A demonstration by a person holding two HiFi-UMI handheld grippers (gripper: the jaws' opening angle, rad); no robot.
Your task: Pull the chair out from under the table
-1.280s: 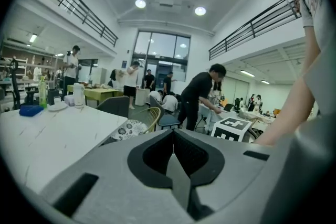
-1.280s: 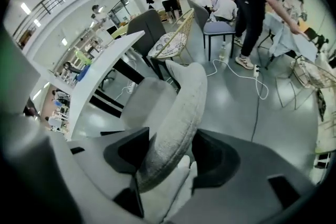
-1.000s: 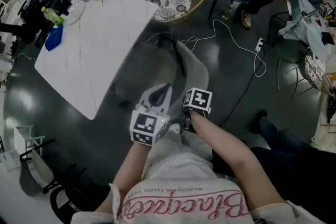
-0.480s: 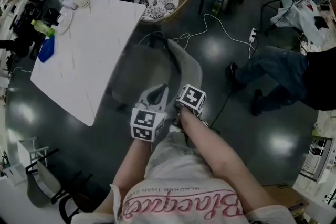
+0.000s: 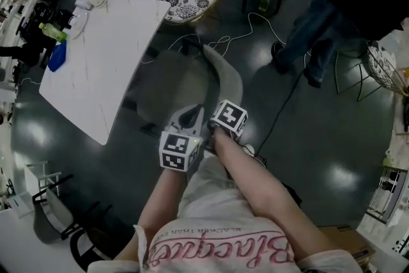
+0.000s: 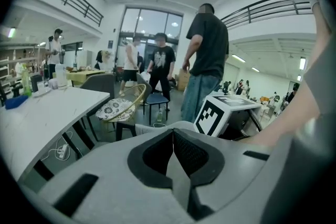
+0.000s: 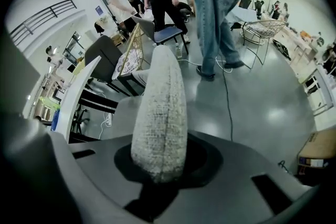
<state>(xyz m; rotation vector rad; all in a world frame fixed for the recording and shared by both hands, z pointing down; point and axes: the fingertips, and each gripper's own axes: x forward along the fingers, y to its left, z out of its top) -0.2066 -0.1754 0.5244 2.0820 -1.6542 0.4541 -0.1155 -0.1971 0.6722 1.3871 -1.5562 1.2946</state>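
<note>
Having just closed, right claw (image 7: 157, 164) grips chair back (image 7: 160, 105), clear only in its view; left claw (image 6: 173, 157) clenched.

Head view high, steeply down; 2 claw views low; 3 share table (image 5: 108, 61).

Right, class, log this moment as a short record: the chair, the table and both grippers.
chair: grey fabric chair with curved back, seat beside the table's edge
table: white rectangular table
right gripper: jaws have just been closing, now clamped on chair back
left gripper: jaws together, nothing held
</note>
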